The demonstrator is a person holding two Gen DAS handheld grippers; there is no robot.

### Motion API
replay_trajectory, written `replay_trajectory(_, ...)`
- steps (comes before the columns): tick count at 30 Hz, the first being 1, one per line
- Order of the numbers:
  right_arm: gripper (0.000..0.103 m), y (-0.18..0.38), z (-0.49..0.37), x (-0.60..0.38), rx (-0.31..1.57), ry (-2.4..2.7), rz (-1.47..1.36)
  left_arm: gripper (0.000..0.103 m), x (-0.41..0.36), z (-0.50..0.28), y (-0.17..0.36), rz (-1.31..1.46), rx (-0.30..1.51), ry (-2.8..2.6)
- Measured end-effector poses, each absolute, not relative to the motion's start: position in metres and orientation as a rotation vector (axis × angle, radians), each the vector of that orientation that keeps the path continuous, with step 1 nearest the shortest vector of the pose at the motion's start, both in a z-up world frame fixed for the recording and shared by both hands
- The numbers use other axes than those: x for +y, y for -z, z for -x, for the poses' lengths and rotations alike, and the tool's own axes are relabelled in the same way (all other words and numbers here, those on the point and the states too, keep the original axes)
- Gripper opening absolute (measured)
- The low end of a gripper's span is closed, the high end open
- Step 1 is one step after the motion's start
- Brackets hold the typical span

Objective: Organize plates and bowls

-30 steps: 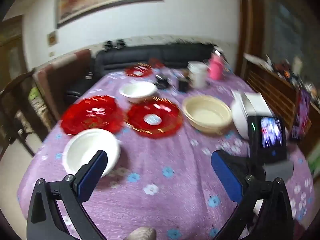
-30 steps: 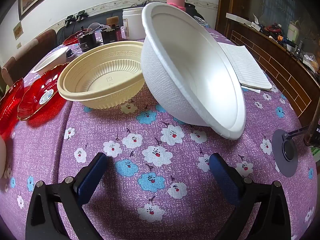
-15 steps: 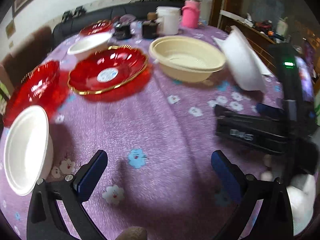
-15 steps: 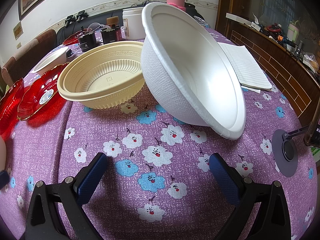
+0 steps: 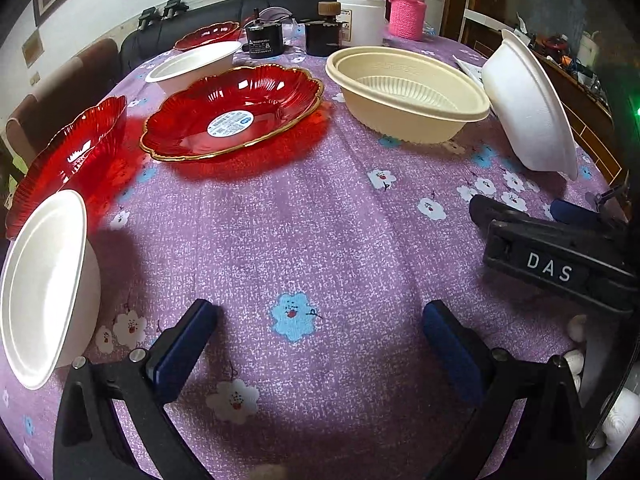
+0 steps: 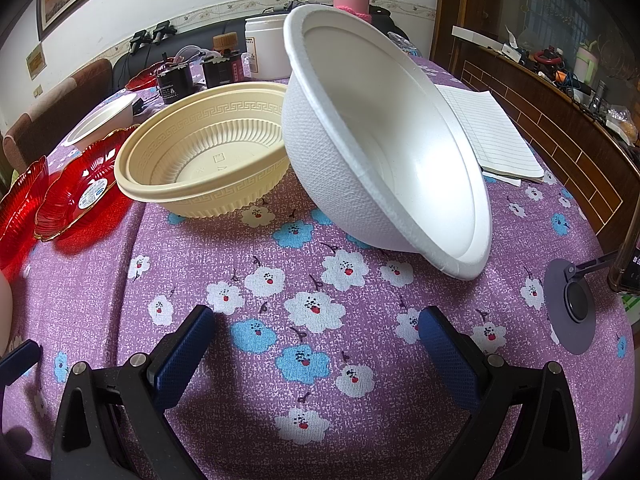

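Observation:
On the purple flowered tablecloth (image 5: 312, 216) stand a gold-rimmed red plate (image 5: 236, 112), a second red plate (image 5: 68, 152) at the left, a cream bowl (image 5: 408, 92) and white bowls: one tilted at the near left (image 5: 44, 284), one at the back (image 5: 196, 64), one tilted at the right (image 5: 528, 108). My left gripper (image 5: 318, 328) is open and empty, low over the cloth. My right gripper (image 6: 316, 334) is open and empty, just short of the tilted white bowl (image 6: 384, 140), which leans by the cream bowl (image 6: 204, 160). The right gripper also shows in the left wrist view (image 5: 556, 240).
At the back stand a white tub (image 5: 360, 12), a pink-sleeved bottle (image 5: 408, 12), dark jars (image 5: 264, 40) and a third red plate (image 5: 208, 34). A lined notepad (image 6: 492, 128) lies at the right. A grey round stand base (image 6: 572, 308) sits near the right edge. Chairs and a sofa surround the table.
My left gripper has dropped low and moved forward toward the table, tilting down. My right gripper and the bowls have stayed still.

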State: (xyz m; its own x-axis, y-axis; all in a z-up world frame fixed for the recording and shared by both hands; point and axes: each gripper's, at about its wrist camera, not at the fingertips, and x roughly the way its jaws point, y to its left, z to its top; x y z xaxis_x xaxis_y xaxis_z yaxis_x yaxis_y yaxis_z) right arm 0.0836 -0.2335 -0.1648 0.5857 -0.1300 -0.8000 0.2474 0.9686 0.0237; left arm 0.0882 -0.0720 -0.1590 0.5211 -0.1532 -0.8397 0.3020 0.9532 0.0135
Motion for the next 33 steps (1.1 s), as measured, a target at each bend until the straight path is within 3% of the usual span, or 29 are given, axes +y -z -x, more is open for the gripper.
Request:
replay_trajectory(13,0.102,0.162,-0.082,-0.234,0.967,0.195,-0.124,0.103,-0.072,-0.097,0.157,-0.148,1.000,0.231)
replay_trajectory(17,0.102,0.161,-0.082,-0.234,0.966,0.189,-0.120,0.093,-0.061,-0.077,0.137,-0.071,0.981,0.293)
replay_trajectory(24,0.102,0.164,-0.068,-0.229,0.967,0.200,-0.122,0.093,-0.003,0.001,0.048,-0.002,0.611,0.257)
replay_trajectory(29,0.102,0.162,-0.060,-0.228,0.957,0.185,-0.127,0.093,0.071,0.049,0.011,0.054,0.448,0.129)
replay_trajectory(31,0.090,0.153,-0.045,-0.222,0.898,0.201,-0.116,0.094,0.106,0.070,0.002,0.044,0.383,0.055)
replay_trajectory(33,0.087,0.133,-0.022,-0.215,0.797,0.210,-0.136,0.099,0.148,0.095,-0.005,0.025,0.321,-0.071)
